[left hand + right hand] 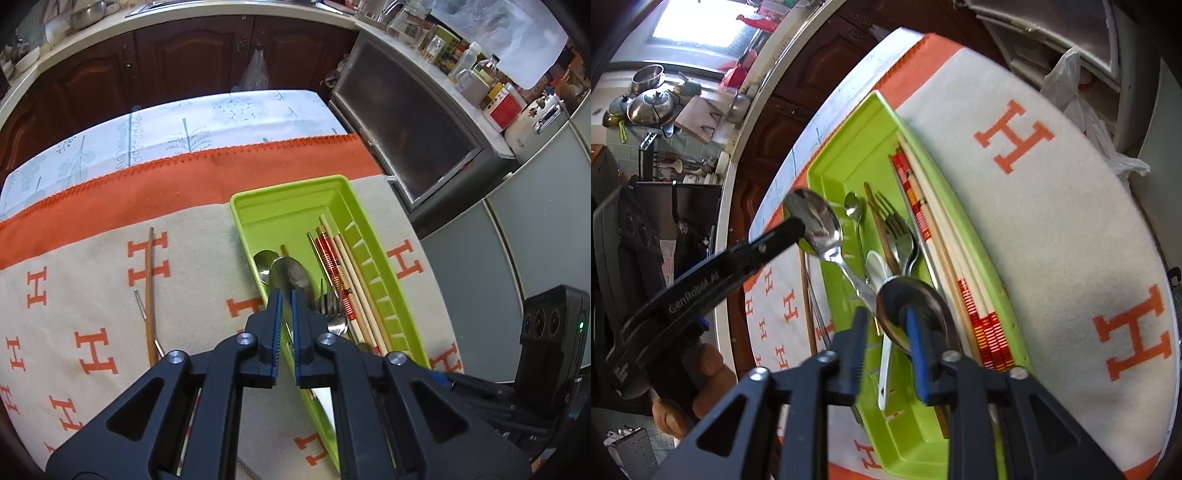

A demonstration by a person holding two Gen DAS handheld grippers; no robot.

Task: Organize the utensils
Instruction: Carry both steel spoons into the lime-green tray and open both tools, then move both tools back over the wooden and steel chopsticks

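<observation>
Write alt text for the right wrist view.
The right gripper hangs open over a large spoon in a green tray holding forks and chopsticks. At left, the left gripper pinches a second spoon above the tray's edge.

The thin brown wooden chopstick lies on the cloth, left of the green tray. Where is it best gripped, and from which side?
Likely best: grip the thin brown wooden chopstick on its far half, coming straight from above with the jaws across its shaft. It lies flat on the beige orange-lettered cloth, and a thin metal rod crowds its near half.
</observation>
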